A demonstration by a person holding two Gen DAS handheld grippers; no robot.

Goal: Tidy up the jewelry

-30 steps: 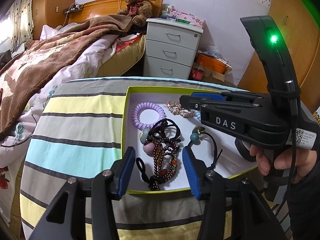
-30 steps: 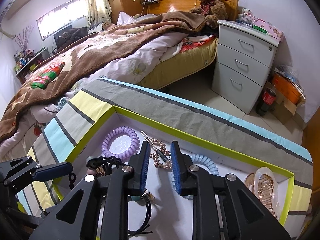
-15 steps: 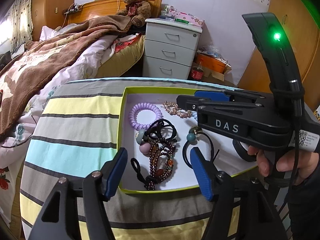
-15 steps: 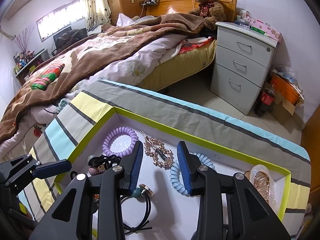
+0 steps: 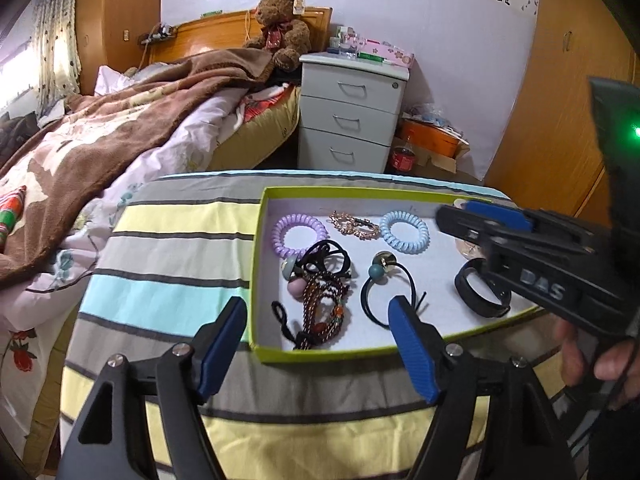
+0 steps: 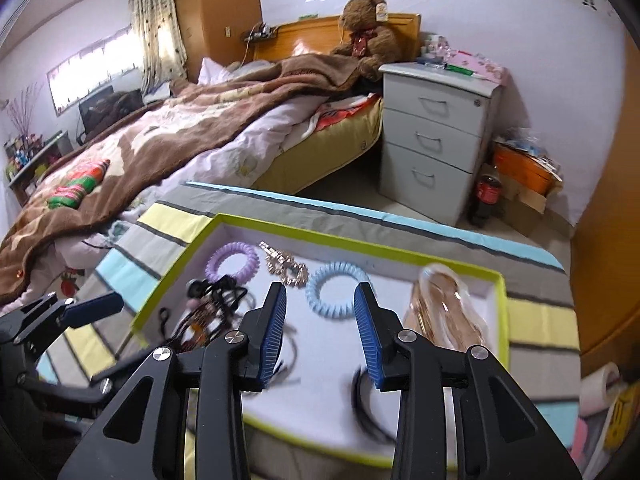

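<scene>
Before my left gripper (image 5: pixel 318 330), spread wide and empty at the near rim, sits the green-edged box (image 5: pixel 258 240) on the striped worktop (image 5: pixel 172 248), holding a purple coil tie (image 5: pixel 298 234), a blue one (image 5: pixel 404 232), and beads (image 5: pixel 324 304). From my right gripper (image 6: pixel 320 320), also parted and empty, the blue coil lies just ahead.

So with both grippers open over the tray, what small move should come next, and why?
Probably lower the right gripper onto the light blue coil hair tie. Its jaws stand open and empty, and the tie lies flat just ahead of them, apart from the gold hair clip and clear of the tangled pile of black ties and beads. The left gripper hovers open at the tray's near rim.
</scene>
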